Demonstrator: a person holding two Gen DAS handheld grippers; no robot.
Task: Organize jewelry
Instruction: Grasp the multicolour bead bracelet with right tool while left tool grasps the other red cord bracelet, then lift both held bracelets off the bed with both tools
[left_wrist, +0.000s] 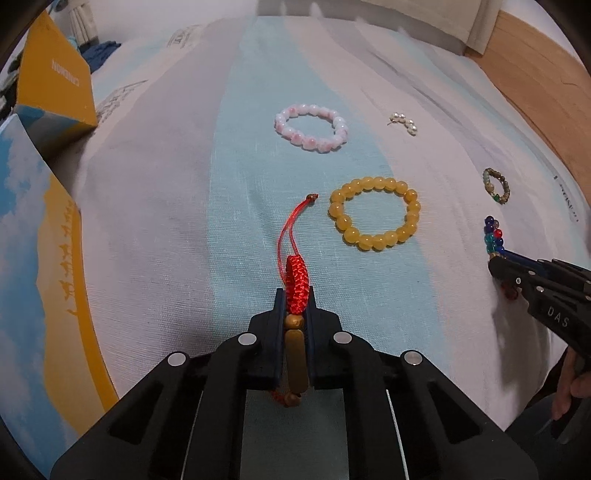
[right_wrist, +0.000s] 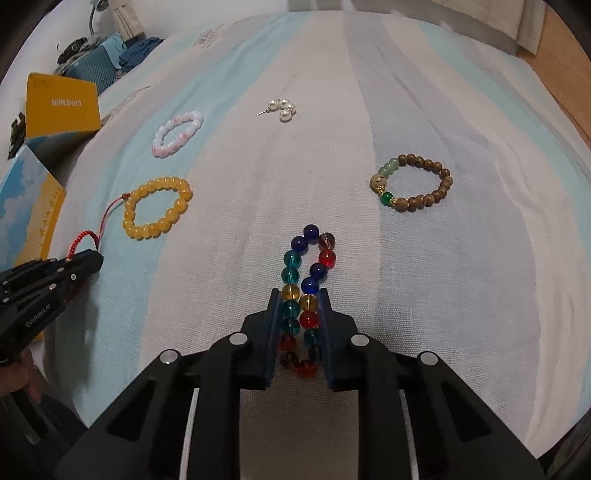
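Note:
On the striped cloth, my left gripper (left_wrist: 295, 295) is shut on a red braided cord bracelet (left_wrist: 296, 280) with gold beads squeezed between its pads; the red tail runs ahead over the cloth. My right gripper (right_wrist: 298, 295) is shut on a multicoloured glass bead bracelet (right_wrist: 308, 258), pressed into a narrow loop between the pads. A yellow bead bracelet (left_wrist: 375, 213), a pink-white bead bracelet (left_wrist: 311, 127), a pearl earring (left_wrist: 402, 122) and a brown wooden bead bracelet (right_wrist: 412, 182) with green beads lie loose on the cloth. The right gripper (left_wrist: 496, 264) shows at the left wrist view's right edge.
A yellow and blue box (left_wrist: 55, 92) stands open at the far left, its flap (left_wrist: 40, 258) lying beside my left gripper. A wooden surface (left_wrist: 535, 85) borders the cloth at the far right. A hand (left_wrist: 572, 384) grips the right tool's handle.

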